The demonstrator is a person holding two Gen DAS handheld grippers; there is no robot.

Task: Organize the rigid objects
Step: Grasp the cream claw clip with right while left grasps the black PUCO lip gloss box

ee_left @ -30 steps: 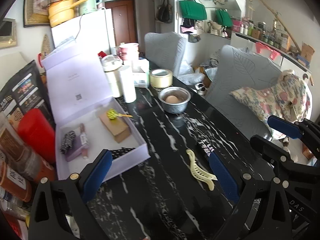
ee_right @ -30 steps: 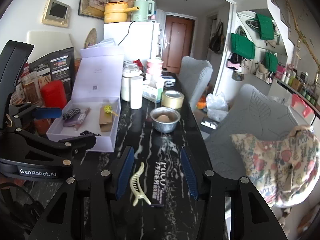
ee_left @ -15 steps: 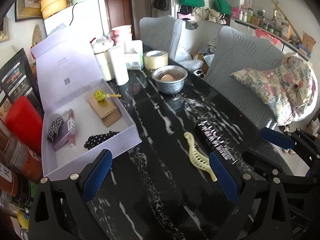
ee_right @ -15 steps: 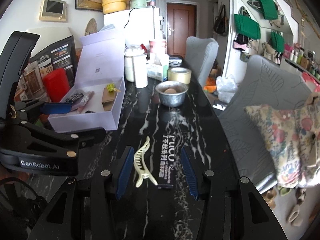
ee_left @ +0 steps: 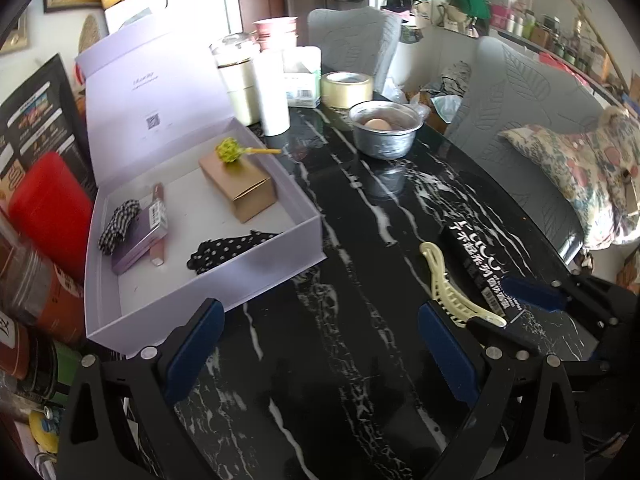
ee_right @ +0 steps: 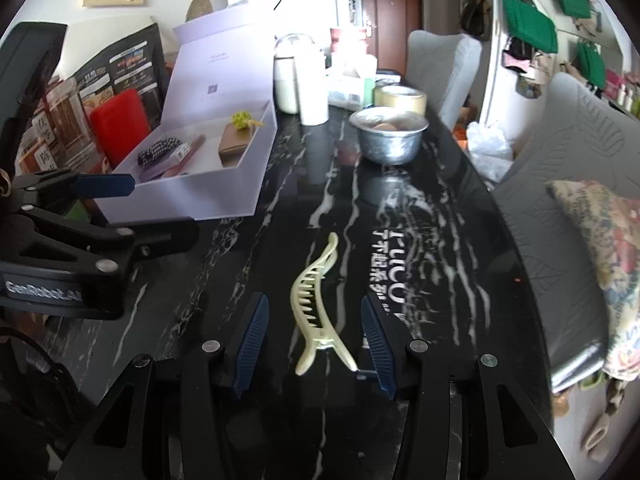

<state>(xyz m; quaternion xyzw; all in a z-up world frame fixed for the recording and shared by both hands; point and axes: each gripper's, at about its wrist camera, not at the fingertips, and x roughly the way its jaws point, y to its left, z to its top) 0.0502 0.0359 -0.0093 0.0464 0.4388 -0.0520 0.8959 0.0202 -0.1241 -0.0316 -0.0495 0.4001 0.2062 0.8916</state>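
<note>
- Red case (ee_left: 48, 200): stands at the far left, just beside the box's outer wall.
- Box (ee_left: 208, 292): lilac, lid raised, on the black marble table (ee_left: 340, 360). The left view looks down into it: a checked cloth (ee_left: 119, 224) on a purple packet (ee_left: 138, 242), a dotted cloth (ee_left: 228, 250) against the near wall, and a brown carton (ee_left: 240, 186) with a yellow-green pom stick (ee_left: 232, 151) on top. The right view sees these side-on; the dotted cloth is hidden there behind the near wall.
- Left gripper (ee_left: 320, 340): jaws spread wide, holding nothing, above bare table in front of the box. The right view shows it from the side, at the left edge.
- Hair clip (ee_right: 316, 308): cream, lying flat on the table between the right gripper's pads, touching neither. In the left view it lies just beside the black carton (ee_left: 476, 256), partly behind the left gripper's right pad.
- Right gripper (ee_right: 314, 344): jaws spread, straddling the clip.
- Metal bowl (ee_right: 388, 136): farther back, holds an egg (ee_left: 376, 124); a tape roll (ee_left: 346, 88) sits behind it.
</note>
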